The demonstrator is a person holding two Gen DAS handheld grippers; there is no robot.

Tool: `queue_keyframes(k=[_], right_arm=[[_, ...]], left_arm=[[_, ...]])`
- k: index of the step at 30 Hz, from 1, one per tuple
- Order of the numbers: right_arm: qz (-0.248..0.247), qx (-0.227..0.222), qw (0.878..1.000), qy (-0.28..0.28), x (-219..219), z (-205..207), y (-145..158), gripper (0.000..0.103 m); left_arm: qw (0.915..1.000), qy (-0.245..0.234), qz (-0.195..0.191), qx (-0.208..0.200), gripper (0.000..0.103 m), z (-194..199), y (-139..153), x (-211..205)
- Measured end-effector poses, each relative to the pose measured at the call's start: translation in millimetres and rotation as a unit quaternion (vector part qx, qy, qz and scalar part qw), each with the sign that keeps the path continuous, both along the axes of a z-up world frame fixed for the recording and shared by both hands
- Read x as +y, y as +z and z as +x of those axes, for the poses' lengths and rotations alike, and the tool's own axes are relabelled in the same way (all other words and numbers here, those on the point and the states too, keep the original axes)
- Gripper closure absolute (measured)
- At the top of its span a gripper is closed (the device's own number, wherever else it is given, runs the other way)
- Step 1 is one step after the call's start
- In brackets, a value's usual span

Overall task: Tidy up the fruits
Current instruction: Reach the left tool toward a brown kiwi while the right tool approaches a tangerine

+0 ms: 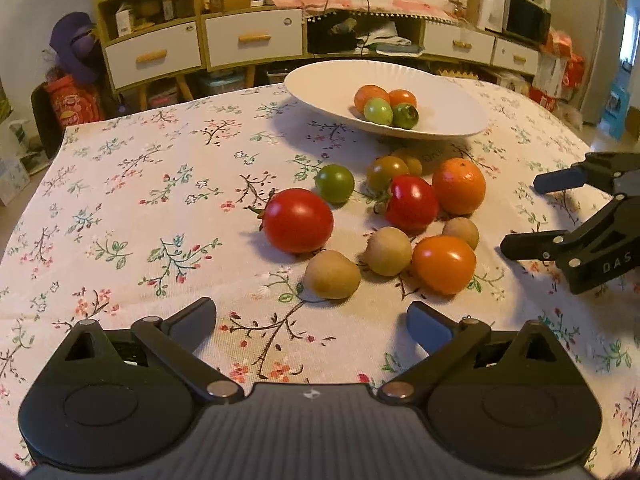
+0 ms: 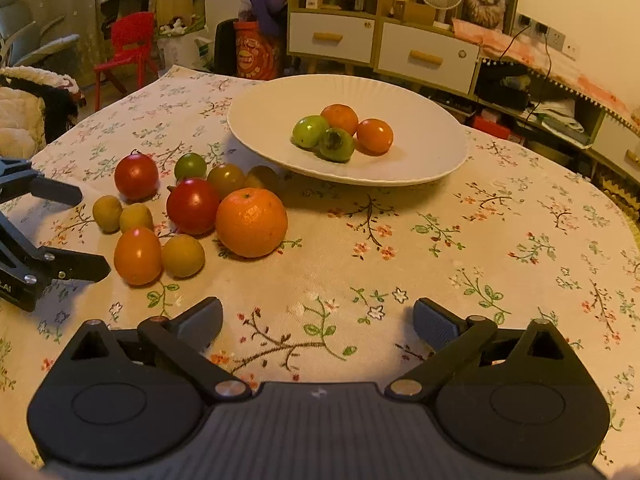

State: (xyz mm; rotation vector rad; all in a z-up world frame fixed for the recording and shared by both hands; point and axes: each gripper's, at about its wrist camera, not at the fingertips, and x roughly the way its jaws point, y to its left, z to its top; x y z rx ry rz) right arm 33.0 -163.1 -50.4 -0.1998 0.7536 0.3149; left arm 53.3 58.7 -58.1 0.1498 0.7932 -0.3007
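Note:
A white plate [image 1: 320,84] at the table's far side holds several small fruits [image 1: 386,106]; it also shows in the right wrist view [image 2: 264,120]. In front of it loose fruits lie on the flowered cloth: a big red tomato [image 1: 298,220], a green tomato [image 1: 335,183], a second red tomato [image 1: 412,201], an orange [image 1: 459,186], an orange tomato [image 1: 444,264] and tan round fruits [image 1: 332,274]. My left gripper [image 1: 312,320] is open and empty, just short of the pile. My right gripper [image 2: 318,318] is open and empty, to the right of the orange [image 2: 252,222].
The right gripper shows at the right edge of the left wrist view [image 1: 532,212]. The left gripper shows at the left edge of the right wrist view [image 2: 80,232]. Cabinets with drawers [image 1: 252,38] and a red chair [image 2: 128,48] stand beyond the table.

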Motion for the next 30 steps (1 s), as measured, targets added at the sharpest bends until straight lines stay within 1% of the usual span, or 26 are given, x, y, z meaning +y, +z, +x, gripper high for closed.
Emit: queue_keyframes(k=[4,9,12,14,15,17,18,20,21,23,26,27,29,30], right_arm=[[0.007,-0.008,1.000,0.000,1.4,4.4,-2.1,0.001],[0.011,-0.016,1.000,0.001,3.9,8.5,-2.6,0.000],[0.013,-0.019,1.000,0.001,5.4,10.5,-2.5,0.001],[0.014,-0.019,1.000,0.001,6.4,11.8,-2.1,0.001],[0.014,-0.019,1.000,0.002,7.1,12.3,-1.9,0.001],[0.016,-0.019,1.000,0.006,8.8,13.7,-1.4,0.002],[0.017,-0.019,1.000,0.010,9.9,14.3,-1.1,0.004],[0.017,-0.019,0.999,0.019,12.6,14.7,-0.4,0.006],[0.017,-0.019,0.999,0.022,13.7,15.0,-0.1,0.009],[0.018,-0.018,0.999,0.027,15.8,15.8,0.9,0.011],[0.021,-0.018,0.999,0.032,17.0,16.3,2.1,0.016],[0.022,-0.018,0.999,0.034,17.4,16.3,2.5,0.019],[0.023,-0.018,0.999,0.037,18.6,16.6,3.7,0.024],[0.024,-0.019,0.999,0.039,19.4,16.6,4.5,0.027]], left_arm=[[1.0000,0.000,-0.003,-0.006,0.009,0.5,0.0,0.6],[0.9999,-0.004,-0.009,-0.011,0.016,2.0,1.2,-0.6],[0.9998,-0.012,-0.011,-0.014,0.024,2.1,2.5,-1.6],[0.9996,-0.019,-0.012,-0.015,0.032,1.2,3.6,-2.8],[0.9996,-0.022,-0.013,-0.015,0.034,0.7,4.2,-3.3],[0.9994,-0.028,-0.014,-0.015,0.041,0.1,5.0,-4.1],[0.9993,-0.030,-0.015,-0.016,0.044,-0.2,5.3,-4.3],[0.9992,-0.032,-0.015,-0.018,0.054,-0.3,5.9,-4.6],[0.9992,-0.032,-0.016,-0.019,0.055,0.1,6.1,-4.5],[0.9992,-0.030,-0.018,-0.019,0.062,1.2,6.5,-4.1],[0.9993,-0.026,-0.020,-0.018,0.069,2.8,7.1,-2.9],[0.9993,-0.025,-0.021,-0.018,0.071,3.1,7.3,-2.8],[0.9993,-0.024,-0.022,-0.017,0.078,2.8,7.9,-3.0],[0.9993,-0.023,-0.023,-0.017,0.080,2.8,8.2,-3.1]])
